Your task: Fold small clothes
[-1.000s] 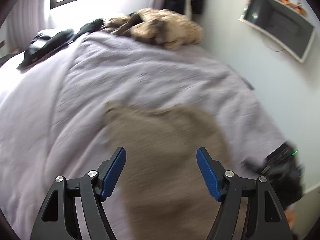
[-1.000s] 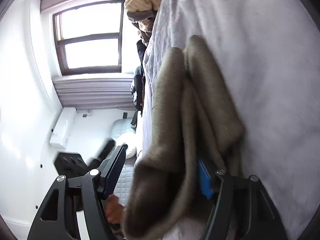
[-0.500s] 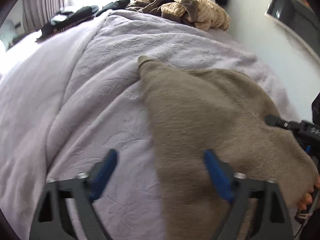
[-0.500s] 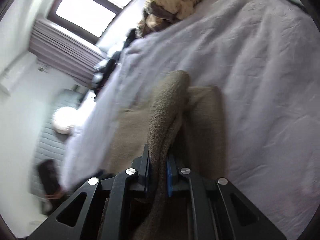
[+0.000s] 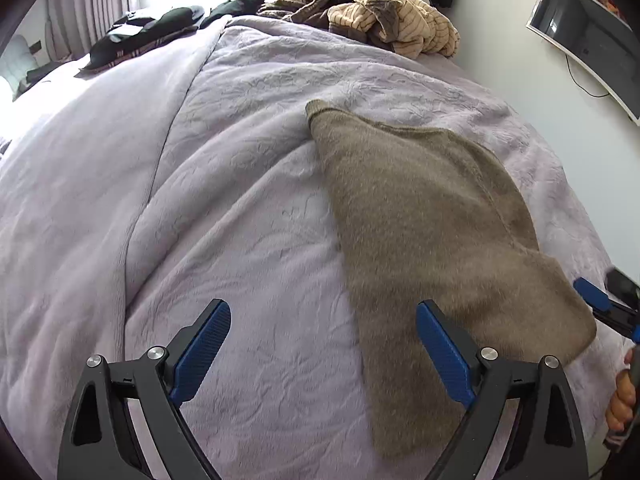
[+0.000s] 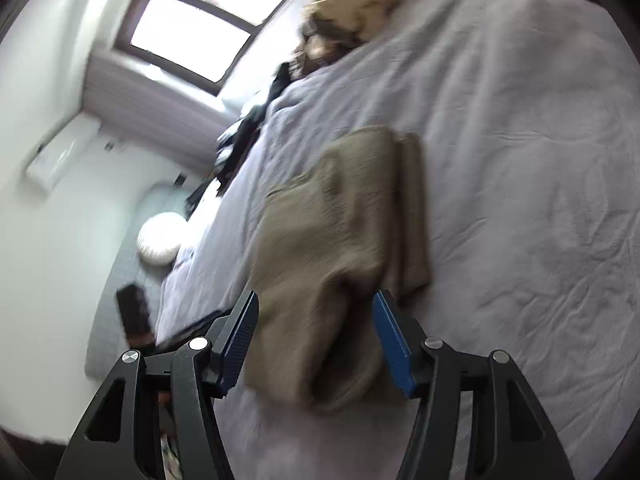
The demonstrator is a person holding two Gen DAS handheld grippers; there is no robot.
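Change since half a second earlier: the right gripper (image 6: 316, 340), which had been pinched tight on an upright ridge of the taupe fuzzy knitted garment (image 5: 432, 232), had let go and its jaws stood spread; the cloth had dropped flat onto the bed.
Left gripper (image 5: 320, 352): jaws spread wide as before, holding nothing, hovering low over the lilac embossed bedspread (image 5: 224, 208) with its right finger over the garment's near edge.
Right gripper in its own view: jaws apart on either side of the garment's near end; whether the fingers touched the cloth could not be told through the blur.
Garment position: lying on the right half of the bedspread, narrow end pointing away toward the far pile, broad end nearest the grippers.
Progress: by my judgement one fold was made, since the right wrist view showed an upper layer lying over a lower one with a strip of the lower edge showing alongside; a further fold and a smoothing probably remained.
Still waiting: the heap of beige ribbed and brown clothes (image 5: 380, 20) and the dark clothes (image 5: 148, 32) at the far end of the bed looked unfolded.
Hard to make out: the right wrist view was smeared by motion, so the layer edges were soft; the garment's kind could not be named.
Cut off: at the left view's right edge only a blue fingertip of the right gripper and part of the person's hand (image 5: 620, 404) appeared.
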